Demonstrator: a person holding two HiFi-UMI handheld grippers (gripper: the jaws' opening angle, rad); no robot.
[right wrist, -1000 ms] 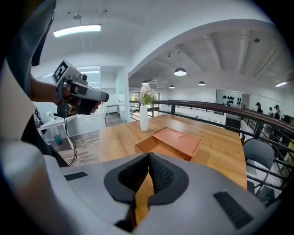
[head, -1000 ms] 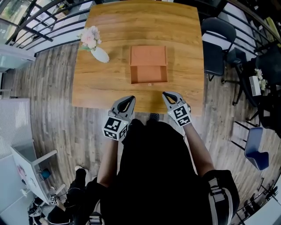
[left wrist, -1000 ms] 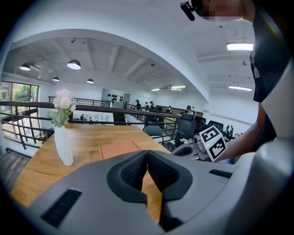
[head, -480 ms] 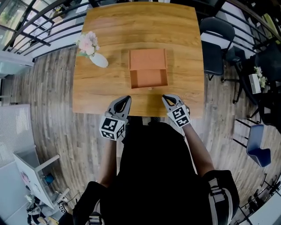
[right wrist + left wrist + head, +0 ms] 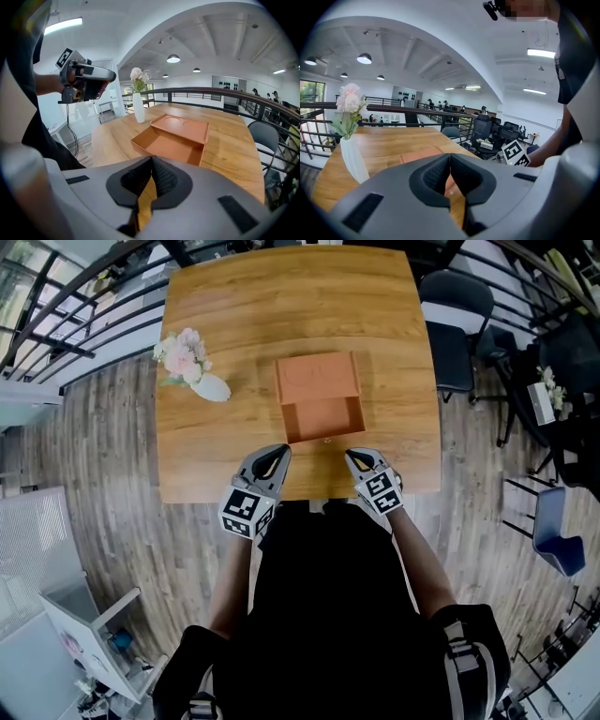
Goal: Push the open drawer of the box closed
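- The wooden table (image 5: 234, 334) fills the upper middle of the head view, and the person stands at its near edge.
- The person's black clothing (image 5: 328, 596) covers the lower part of the same view.
- A dark chair (image 5: 457, 310) stands at the right side of the table.
- The orange box (image 5: 317, 379) lies near the centre of the table. Its flat top shows two shallow round marks.
- The drawer (image 5: 323, 420) is pulled out of the box toward the person. It stands open and its inside is bare.
- The left gripper (image 5: 279, 449) hangs over the near edge of the table, left of the drawer front and apart from it. Its jaws are pressed together with nothing between them.
- The right gripper (image 5: 351, 454) is just before the right corner of the drawer front, not touching it. Its jaws are also clenched on nothing.
- A white vase (image 5: 211, 387) with pale pink flowers (image 5: 180, 354) stands to the left of the box, well apart from it.
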